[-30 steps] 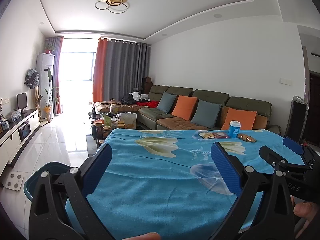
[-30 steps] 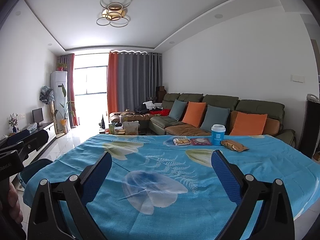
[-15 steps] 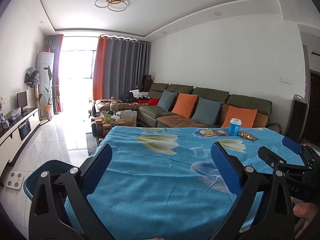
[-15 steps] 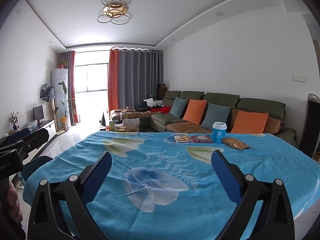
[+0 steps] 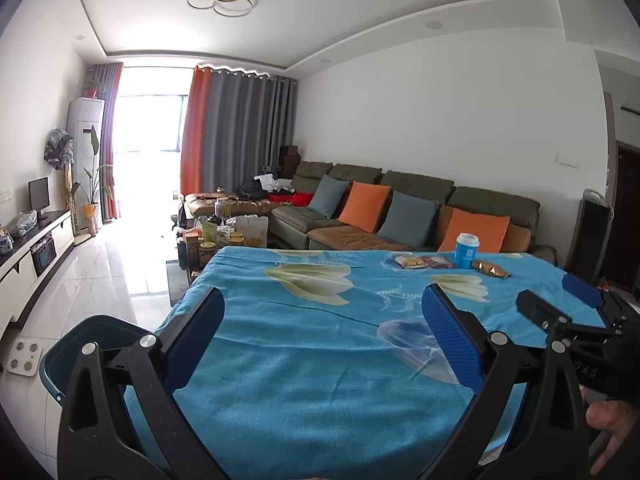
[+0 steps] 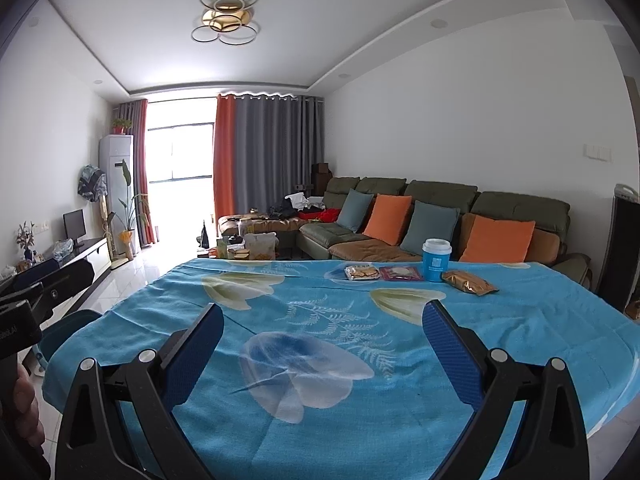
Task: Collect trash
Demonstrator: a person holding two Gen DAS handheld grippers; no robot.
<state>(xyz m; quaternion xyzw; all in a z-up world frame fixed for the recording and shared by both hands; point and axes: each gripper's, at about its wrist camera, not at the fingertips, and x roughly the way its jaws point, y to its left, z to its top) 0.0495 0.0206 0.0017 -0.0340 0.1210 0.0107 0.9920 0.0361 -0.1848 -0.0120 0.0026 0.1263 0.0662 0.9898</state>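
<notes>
At the far side of the table with the blue flowered cloth (image 6: 328, 360) lie a blue paper cup with a white lid (image 6: 436, 260), a gold snack wrapper (image 6: 468, 282), a red packet (image 6: 400, 273) and a clear biscuit packet (image 6: 361, 272). The same cup (image 5: 466, 251) and gold wrapper (image 5: 490, 269) show in the left wrist view. My right gripper (image 6: 322, 322) hangs open over the near table edge, far from the trash. My left gripper (image 5: 322, 304) is open too, with nothing between its fingers. The right gripper (image 5: 560, 296) shows at that view's right edge.
A dark teal bin (image 5: 92, 344) stands on the floor left of the table, and its rim (image 6: 68, 328) shows in the right wrist view. A sofa with cushions (image 6: 440, 220) runs behind the table. A cluttered low table (image 5: 224, 236) stands beyond. White tiled floor (image 5: 100, 272) lies left.
Both views have tilted slightly upward, so the table and trash sit a little lower in frame. Both grippers stay open and hold nothing.
</notes>
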